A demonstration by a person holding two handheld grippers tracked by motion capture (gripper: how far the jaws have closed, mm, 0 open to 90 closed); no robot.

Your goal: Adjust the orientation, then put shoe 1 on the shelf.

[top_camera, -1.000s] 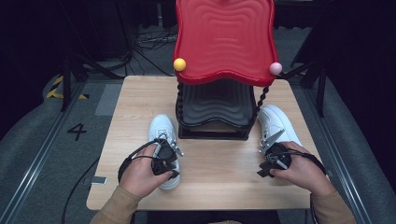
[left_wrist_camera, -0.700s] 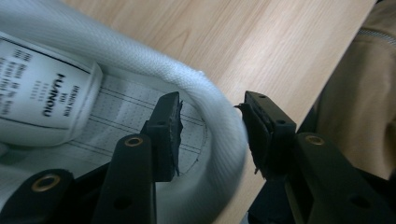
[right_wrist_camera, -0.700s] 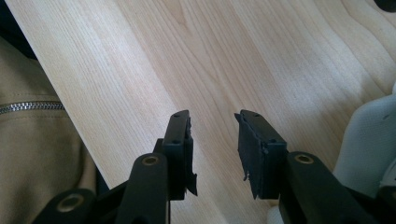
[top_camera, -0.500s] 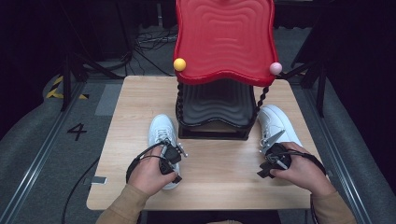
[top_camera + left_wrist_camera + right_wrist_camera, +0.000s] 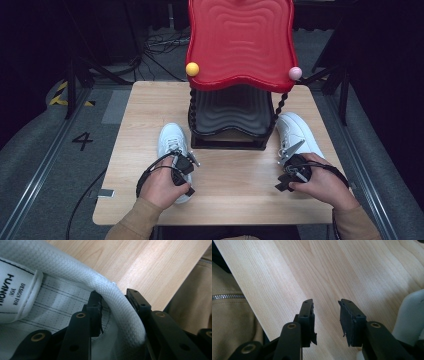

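Note:
Two white shoes lie on the wooden table (image 5: pixel 235 185). The left shoe (image 5: pixel 171 141) lies left of the rack, toe pointing away from me. My left gripper (image 5: pixel 184 186) sits at its heel end. In the left gripper view that gripper (image 5: pixel 113 296) is shut on the padded collar (image 5: pixel 110 290), one jaw inside the shoe and one outside. The tongue label (image 5: pixel 15 290) shows at the left. The right shoe (image 5: pixel 295 131) lies right of the rack. My right gripper (image 5: pixel 282 184) hovers near its heel, and in its own view it (image 5: pixel 326 305) is open over bare wood.
A rack with a red wavy top (image 5: pixel 240 42) and a black lower shelf (image 5: pixel 230 117) stands at the table's middle back, with a yellow knob (image 5: pixel 192 69) and a pink knob (image 5: pixel 295 73). A tan sleeve (image 5: pixel 232 315) is near the front edge.
My left hand has shifted slightly back along the left shoe to its heel collar. The right hand has hardly moved.

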